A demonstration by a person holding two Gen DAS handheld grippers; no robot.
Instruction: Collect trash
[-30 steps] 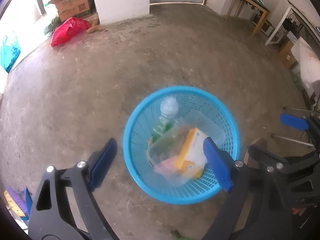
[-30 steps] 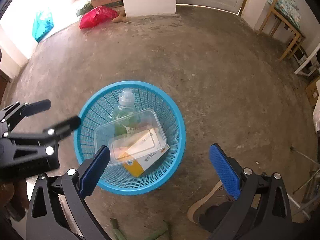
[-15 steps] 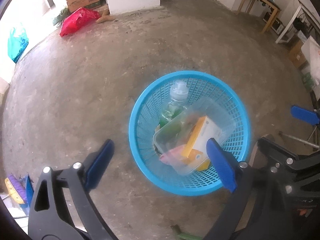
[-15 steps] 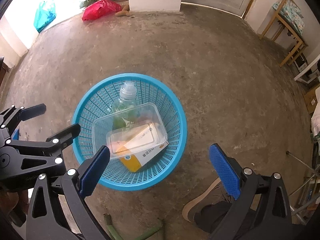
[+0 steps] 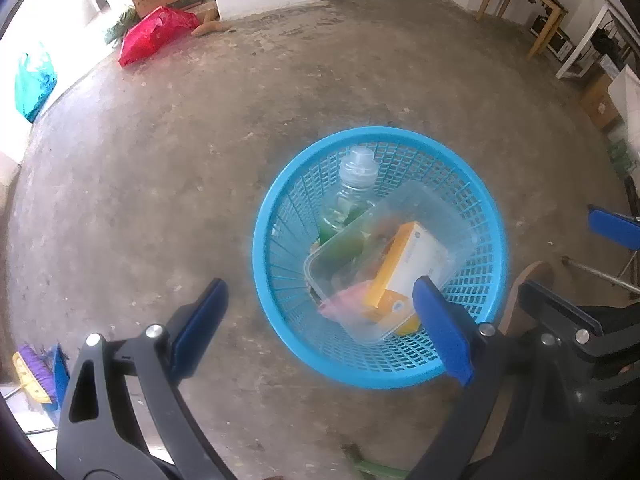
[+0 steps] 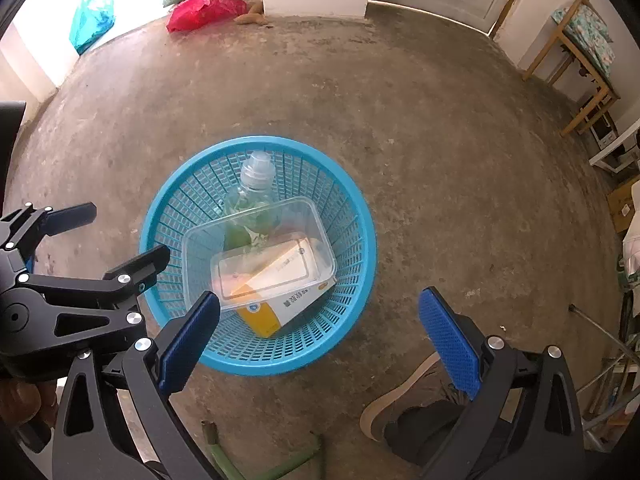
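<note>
While bare concrete floor (image 6: 440, 128) surrounds our round blue plastic mesh basket (image 6: 352, 216), both grippers (image 5: 320, 332) (image 6: 320, 332) hover spread, empty; basket now sits further right in the left view.

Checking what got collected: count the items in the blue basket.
3 visible: a plastic bottle at the far side, a clear container on top, an orange-and-white box beneath it. Something pink shows through the container; more may hide underneath.
</note>
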